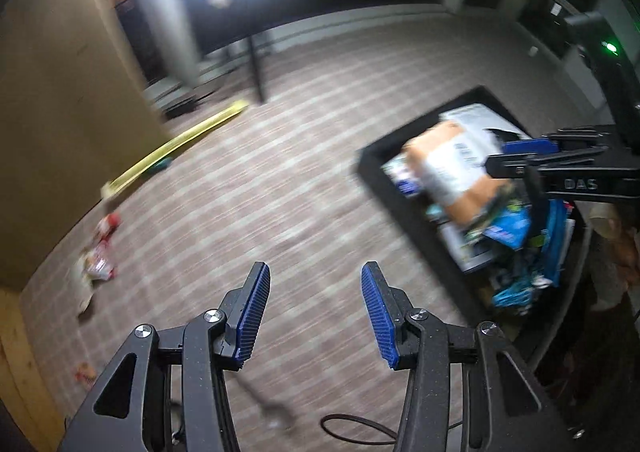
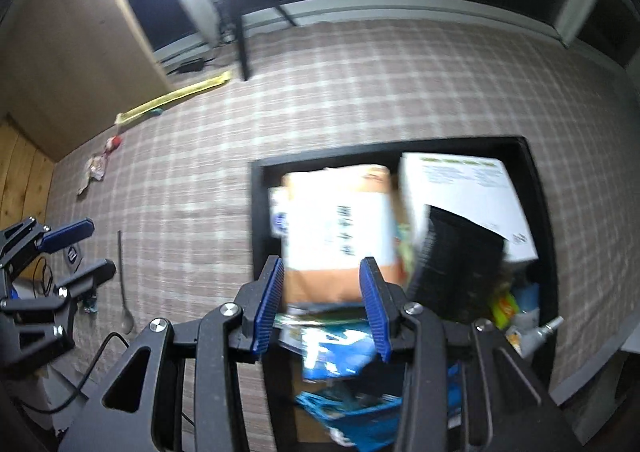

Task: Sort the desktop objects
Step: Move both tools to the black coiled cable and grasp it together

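Observation:
A black bin (image 2: 256,212) stands on the checked tablecloth, full of packets and boxes. An orange and white packet (image 2: 338,236) is blurred over the bin, between and just beyond my right gripper's (image 2: 322,292) blue pads; I cannot tell if the jaws touch it. In the left wrist view the same packet (image 1: 452,168) hangs at the right gripper's (image 1: 516,156) tips above the bin (image 1: 400,204). My left gripper (image 1: 316,312) is open and empty over the cloth; it shows at the left edge of the right wrist view (image 2: 80,252).
A white box (image 2: 464,188), a black ribbed object (image 2: 460,268) and blue packets (image 2: 336,352) fill the bin. A spoon (image 2: 123,284) lies on the cloth. Snack wrappers (image 2: 96,168) and a yellow strip (image 2: 176,96) lie at the far left. A cable (image 2: 92,368) runs near my left gripper.

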`<action>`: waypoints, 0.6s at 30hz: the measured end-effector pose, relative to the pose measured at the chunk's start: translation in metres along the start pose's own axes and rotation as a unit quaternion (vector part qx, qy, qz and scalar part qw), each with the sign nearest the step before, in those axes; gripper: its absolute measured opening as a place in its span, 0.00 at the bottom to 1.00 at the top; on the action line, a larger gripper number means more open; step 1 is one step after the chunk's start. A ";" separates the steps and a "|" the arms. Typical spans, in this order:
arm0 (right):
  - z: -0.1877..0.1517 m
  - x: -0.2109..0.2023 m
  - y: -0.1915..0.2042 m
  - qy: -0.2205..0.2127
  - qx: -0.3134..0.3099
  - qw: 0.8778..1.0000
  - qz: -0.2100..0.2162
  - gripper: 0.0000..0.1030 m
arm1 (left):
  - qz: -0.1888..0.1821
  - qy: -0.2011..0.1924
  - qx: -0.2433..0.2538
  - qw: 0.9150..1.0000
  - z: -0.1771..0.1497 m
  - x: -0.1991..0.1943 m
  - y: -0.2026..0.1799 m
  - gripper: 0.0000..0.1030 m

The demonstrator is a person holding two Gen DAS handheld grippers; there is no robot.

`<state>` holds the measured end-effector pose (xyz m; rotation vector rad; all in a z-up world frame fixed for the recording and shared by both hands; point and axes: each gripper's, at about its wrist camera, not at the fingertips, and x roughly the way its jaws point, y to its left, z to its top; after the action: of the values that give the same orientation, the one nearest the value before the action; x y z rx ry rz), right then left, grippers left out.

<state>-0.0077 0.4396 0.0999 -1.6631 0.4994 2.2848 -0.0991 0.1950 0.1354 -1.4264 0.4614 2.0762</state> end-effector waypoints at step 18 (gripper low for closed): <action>-0.012 0.044 0.163 0.023 -0.130 0.991 0.024 0.38 | 0.079 0.029 -0.190 0.978 -0.130 -0.016 0.166 0.44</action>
<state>-0.0782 0.2880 0.0738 -1.8445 0.2626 2.4371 -0.1040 -0.0126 0.0957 -1.7181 0.2106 2.3486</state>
